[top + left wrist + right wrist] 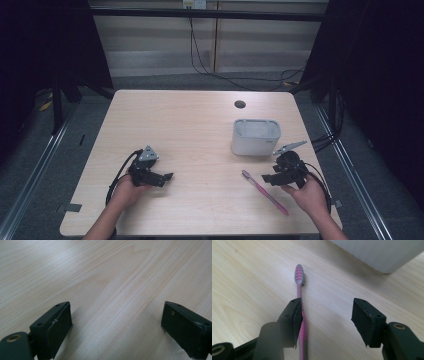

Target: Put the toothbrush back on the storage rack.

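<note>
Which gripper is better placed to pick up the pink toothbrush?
The right gripper: the pink toothbrush lies just below its open jaws. The left gripper rests far across the table, over bare wood.

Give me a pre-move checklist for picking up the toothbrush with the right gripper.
1. Toothbrush lies flat on the table, nothing on it: ok.
2. Right gripper open wide enough for the handle: ok.
3. Handle centred in the jaws: not ok; in the right gripper view it runs along the left jaw.
4. Pads pressing on the handle: not ok; the right pad stands well clear.
5. White container clear of the grasp path: ok; it stands beyond the brush head.
6. Left gripper out of the way: ok; open, across the table.
</note>
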A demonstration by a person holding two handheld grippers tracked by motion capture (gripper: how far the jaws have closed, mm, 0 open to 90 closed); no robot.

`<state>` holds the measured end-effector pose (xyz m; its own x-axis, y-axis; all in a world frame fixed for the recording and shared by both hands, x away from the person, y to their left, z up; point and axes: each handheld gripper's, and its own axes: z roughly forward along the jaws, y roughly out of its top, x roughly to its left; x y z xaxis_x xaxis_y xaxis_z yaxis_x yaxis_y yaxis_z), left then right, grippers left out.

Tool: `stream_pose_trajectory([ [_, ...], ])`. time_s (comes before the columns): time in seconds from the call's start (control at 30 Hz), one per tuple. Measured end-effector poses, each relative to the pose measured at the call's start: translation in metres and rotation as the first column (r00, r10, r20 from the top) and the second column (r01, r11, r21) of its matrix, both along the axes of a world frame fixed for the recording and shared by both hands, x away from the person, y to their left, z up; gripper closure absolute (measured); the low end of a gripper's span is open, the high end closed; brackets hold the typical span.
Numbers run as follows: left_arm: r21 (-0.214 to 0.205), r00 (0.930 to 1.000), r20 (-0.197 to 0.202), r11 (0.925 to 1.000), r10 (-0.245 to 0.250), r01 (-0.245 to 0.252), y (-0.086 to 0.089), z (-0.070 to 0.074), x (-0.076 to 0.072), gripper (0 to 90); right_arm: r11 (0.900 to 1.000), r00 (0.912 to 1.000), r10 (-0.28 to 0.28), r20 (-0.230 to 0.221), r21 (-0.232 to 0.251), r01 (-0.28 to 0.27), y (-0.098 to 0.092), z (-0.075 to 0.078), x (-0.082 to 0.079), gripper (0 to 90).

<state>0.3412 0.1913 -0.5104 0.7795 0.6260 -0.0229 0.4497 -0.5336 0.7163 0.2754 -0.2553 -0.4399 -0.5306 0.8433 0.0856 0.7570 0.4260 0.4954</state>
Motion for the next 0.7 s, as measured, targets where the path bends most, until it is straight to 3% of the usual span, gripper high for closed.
stream_pose_trajectory([
  [0.2,0.000,1.0000,0.000,1.0000,0.000,0.000,0.000,0.000,0.000,9.2,0.9990,0.9988,0.044,-0.021,-0.009,-0.044,0.012,0.001,0.001,44.4],
  [0.7,0.000,1.0000,0.000,1.0000,0.000,0.000,0.000,0.000,0.000,9.2,0.9966,0.9934,0.076,-0.086,-0.026,-0.078,0.030,-0.008,0.011,50.9],
])
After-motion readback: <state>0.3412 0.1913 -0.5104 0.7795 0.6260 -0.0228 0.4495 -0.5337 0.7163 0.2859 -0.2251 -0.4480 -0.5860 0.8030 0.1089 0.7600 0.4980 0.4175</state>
